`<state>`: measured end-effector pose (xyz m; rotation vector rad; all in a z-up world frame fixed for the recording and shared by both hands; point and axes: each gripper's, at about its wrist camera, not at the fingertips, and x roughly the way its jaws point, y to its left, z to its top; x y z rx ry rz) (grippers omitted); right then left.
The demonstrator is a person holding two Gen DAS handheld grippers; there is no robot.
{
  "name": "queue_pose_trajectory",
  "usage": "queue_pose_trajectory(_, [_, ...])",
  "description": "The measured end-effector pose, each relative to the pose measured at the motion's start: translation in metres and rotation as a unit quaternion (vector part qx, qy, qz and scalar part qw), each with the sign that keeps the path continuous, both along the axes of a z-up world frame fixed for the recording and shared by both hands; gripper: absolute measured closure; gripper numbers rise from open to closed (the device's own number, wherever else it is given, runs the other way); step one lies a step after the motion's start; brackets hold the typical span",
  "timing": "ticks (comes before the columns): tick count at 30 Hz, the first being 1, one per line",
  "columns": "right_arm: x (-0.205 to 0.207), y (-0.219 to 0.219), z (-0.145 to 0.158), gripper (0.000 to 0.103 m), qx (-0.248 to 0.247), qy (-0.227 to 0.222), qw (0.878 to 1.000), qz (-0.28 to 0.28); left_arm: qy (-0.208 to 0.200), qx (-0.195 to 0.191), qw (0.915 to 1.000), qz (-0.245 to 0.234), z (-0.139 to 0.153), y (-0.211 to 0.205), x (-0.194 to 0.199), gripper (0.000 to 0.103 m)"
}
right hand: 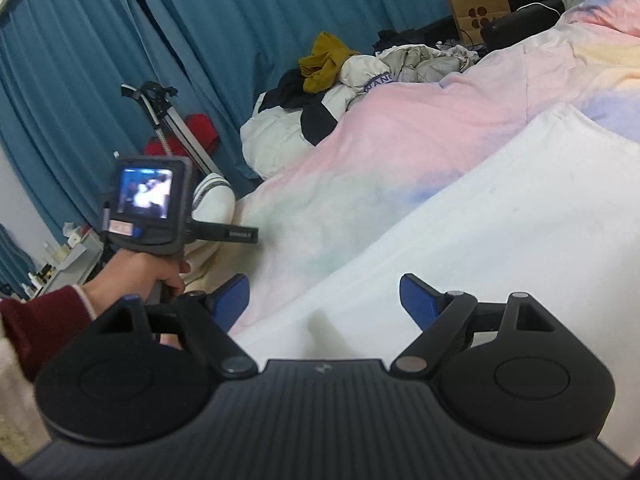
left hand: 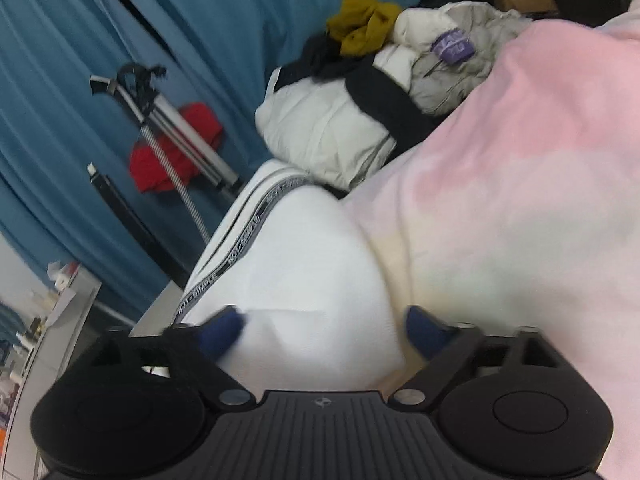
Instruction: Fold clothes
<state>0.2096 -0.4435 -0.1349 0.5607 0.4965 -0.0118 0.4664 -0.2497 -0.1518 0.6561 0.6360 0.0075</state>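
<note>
Left gripper [left hand: 320, 330]: jaws spread apart and empty; the white garment [left hand: 304, 280] lies between and just ahead of the blue fingertips [left hand: 222, 334], with no pad seen pressing on it, though blur makes contact hard to rule out.

Right gripper [right hand: 324, 300]: jaws released wide, holding nothing; a white cloth [right hand: 500, 240] spreads under and ahead of it.

White garment, place: on the bed, at the near edge of the pink quilt [left hand: 520, 160], which it touches along its right side.

White garment, long axis: its striped band with lettering [left hand: 244, 236] runs away from the left jaws, up and slightly right, so the piece seems to lie lengthwise along the pointing line.

Nearer hand: the left; in the right wrist view the person's hand [right hand: 140, 272] holds that gripper directly at the garment's rolled end [right hand: 214, 200], while the right gripper is well apart from it.

White cloth versus garment: whether the two are one item cannot be told.

Clothes heap [right hand: 340, 80]: farther along the bed, beyond the quilt; a white padded jacket, dark pieces and a mustard one on top, all unfolded.

Paper bag [right hand: 478, 10]: upright behind the heap; its contents are not visible.

Judgement: the next grip probably falls to the left jaws, on the garment's edge beside the band.
</note>
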Motion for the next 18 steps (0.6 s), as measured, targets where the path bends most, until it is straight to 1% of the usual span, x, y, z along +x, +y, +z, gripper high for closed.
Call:
queue_pose_trajectory(2, [0.0, -0.001, -0.001, 0.019, 0.005, -0.003, 1.0, 0.001, 0.0, -0.016, 0.9996, 0.025, 0.005, 0.006, 0.003, 0.079])
queue_pose_trajectory(3, [0.0, -0.002, -0.001, 0.019, 0.006, -0.005, 1.0, -0.001, -0.001, -0.021, 0.9995, 0.024, 0.011, 0.007, 0.001, 0.081])
queue_pose_trajectory(4, [0.001, -0.002, -0.002, 0.019, 0.003, -0.004, 1.0, -0.002, -0.005, -0.024, 0.9995, 0.02, 0.018, 0.007, -0.002, 0.089])
queue_pose_trajectory(5, [0.001, -0.001, -0.002, 0.019, 0.0, -0.003, 1.0, -0.003, -0.016, -0.027, 0.9994, 0.01, 0.03, 0.008, -0.009, 0.09])
queue_pose_trajectory(7, [0.003, -0.001, -0.004, 0.019, -0.006, -0.001, 1.0, -0.006, -0.029, -0.075, 0.9968, 0.0, 0.062, 0.015, -0.022, 0.092])
queue_pose_trajectory(8, [0.002, 0.0, -0.003, 0.019, -0.009, -0.002, 1.0, -0.006, -0.035, -0.102, 0.9941, -0.005, 0.079, 0.019, -0.029, 0.092])
queue_pose_trajectory(10, [0.001, 0.001, -0.002, 0.019, -0.014, -0.004, 1.0, -0.007, -0.047, -0.172, 0.9837, -0.025, 0.123, 0.032, -0.047, 0.092])
queue_pose_trajectory(12, [0.0, 0.003, 0.0, 0.019, -0.019, -0.006, 1.0, -0.008, -0.06, -0.236, 0.9688, -0.048, 0.164, 0.046, -0.064, 0.092])
queue_pose_trajectory(13, [0.0, 0.004, 0.001, 0.019, -0.021, -0.007, 1.0, -0.009, -0.07, -0.273, 0.9579, -0.056, 0.184, 0.058, -0.072, 0.095])
queue_pose_trajectory(14, [-0.001, 0.005, 0.001, 0.019, -0.025, -0.007, 1.0, -0.009, -0.085, -0.311, 0.9445, -0.062, 0.204, 0.072, -0.08, 0.098])
queue_pose_trajectory(16, [-0.002, 0.008, 0.003, 0.019, -0.032, -0.007, 0.999, -0.007, -0.117, -0.385, 0.9132, -0.066, 0.235, 0.103, -0.093, 0.098])
queue_pose_trajectory(17, [-0.003, 0.01, 0.004, 0.019, -0.033, -0.006, 0.999, -0.005, -0.131, -0.412, 0.9001, -0.052, 0.243, 0.12, -0.096, 0.098])
queue_pose_trajectory(18, [-0.005, 0.011, 0.005, 0.019, -0.034, -0.007, 0.999, -0.003, -0.138, -0.431, 0.8911, -0.034, 0.244, 0.137, -0.097, 0.098])
